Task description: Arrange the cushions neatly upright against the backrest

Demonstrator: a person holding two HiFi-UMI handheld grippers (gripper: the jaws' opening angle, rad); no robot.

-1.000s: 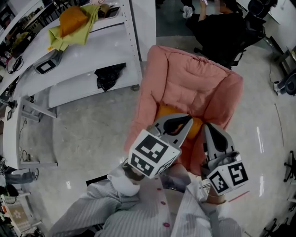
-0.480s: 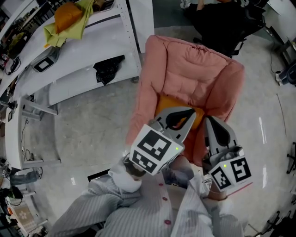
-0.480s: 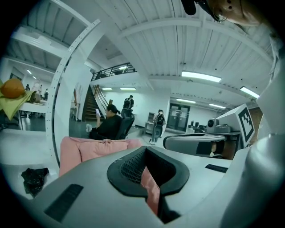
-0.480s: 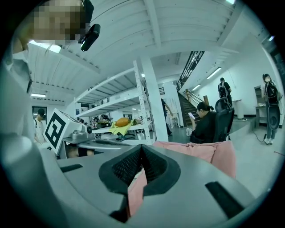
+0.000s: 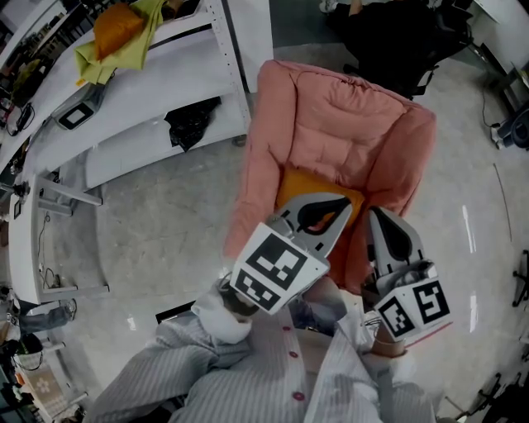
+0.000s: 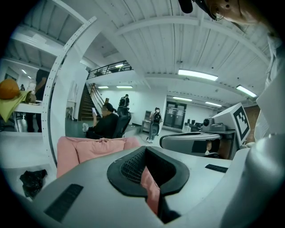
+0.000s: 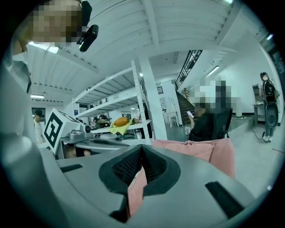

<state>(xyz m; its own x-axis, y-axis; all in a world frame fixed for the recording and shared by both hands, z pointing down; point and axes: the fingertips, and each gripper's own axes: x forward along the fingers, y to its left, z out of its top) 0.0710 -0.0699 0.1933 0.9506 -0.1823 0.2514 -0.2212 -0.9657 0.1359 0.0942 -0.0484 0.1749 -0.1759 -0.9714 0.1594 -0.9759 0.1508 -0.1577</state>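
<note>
**A:** Looking steeply down from the head view, the pink armchair (image 5: 347, 140) fills the middle. The orange cushion (image 5: 299, 187) is on its seat, tucked in at the foot of the backrest.

**B:** Is it standing or lying flat?

**A:** I can't call that. The left gripper (image 5: 329, 216) covers its near edge. The part that shows sits toward the left of the seat and touches the backrest padding.

**B:** And the claws?

**A:** In the left gripper view the jaws are pressed together with nothing clamped between them. Only a sliver of pink chair shows through the slot. The right gripper (image 5: 384, 225) is the same, with its jaws together and empty, and the top of the backrest visible beyond them.

**B:** Where are the two of them?

**A:** They're side by side in front of the seat, both aimed at the chair. The left one overlaps the cushion in the picture, and the right one is just beside it, toward the right armrest. I can't tell whether either touches the cushion.

**B:** What about the surroundings?

**A:** There's a white shelf unit (image 5: 165, 91) on the left. An orange bundle (image 5: 116, 23) lies on a yellow-green cloth (image 5: 124, 56) on top, and a black bag (image 5: 192, 124) sits on the lower shelf. Behind the armchair, a person (image 5: 388, 37) sits in a dark office chair. The wearer's striped sleeves (image 5: 248, 376) are at the bottom.
</note>
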